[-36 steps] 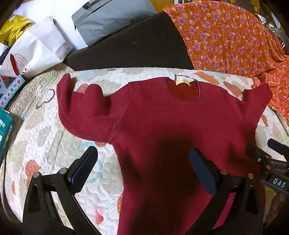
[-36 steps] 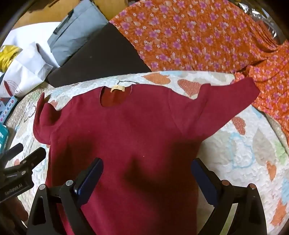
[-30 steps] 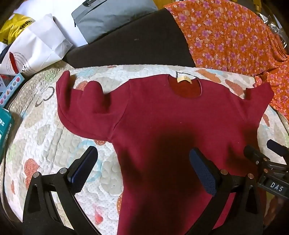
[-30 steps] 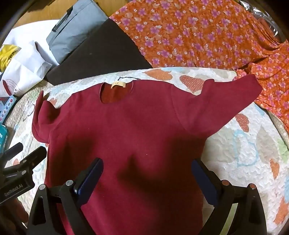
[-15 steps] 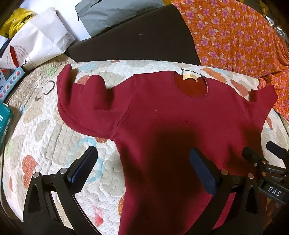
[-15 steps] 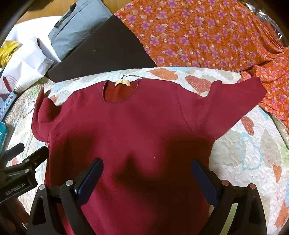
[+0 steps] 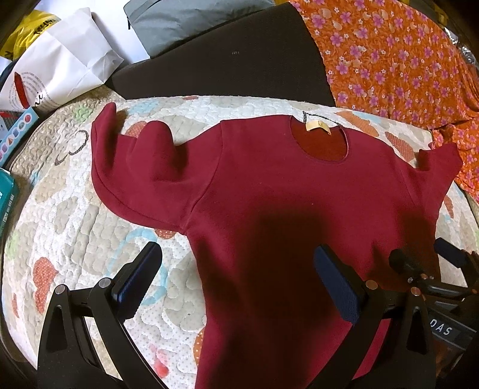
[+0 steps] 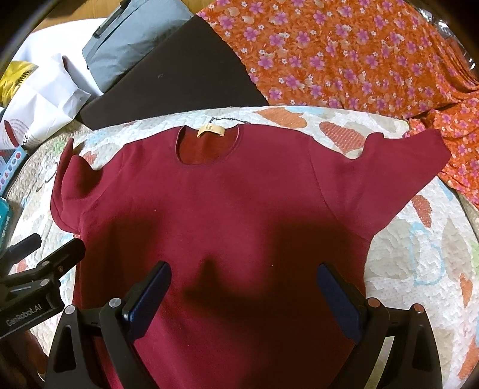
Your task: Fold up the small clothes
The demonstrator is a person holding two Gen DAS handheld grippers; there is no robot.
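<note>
Quilted pad (image 7: pixel 74 215) w/ pastel shapes underfoot of it all; dark cushion (image 7: pixel 227 59) behind, orange floral cloth (image 8: pixel 344 54) at right, grey bag (image 7: pixel 185 18) & white paper bag (image 7: pixel 60 68) far left

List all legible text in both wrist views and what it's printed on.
"GenRobot.AI": body of the left gripper, seen in the right wrist view.
"DAS": label on the right gripper, left wrist view; cut off at the left.
White paper bag: ring of small print, unreadable.
Yellow bag: dark lettering, too blurred.
Coloured box: letters too distorted.
Neck tag of the red shirt: no legible text.
</note>
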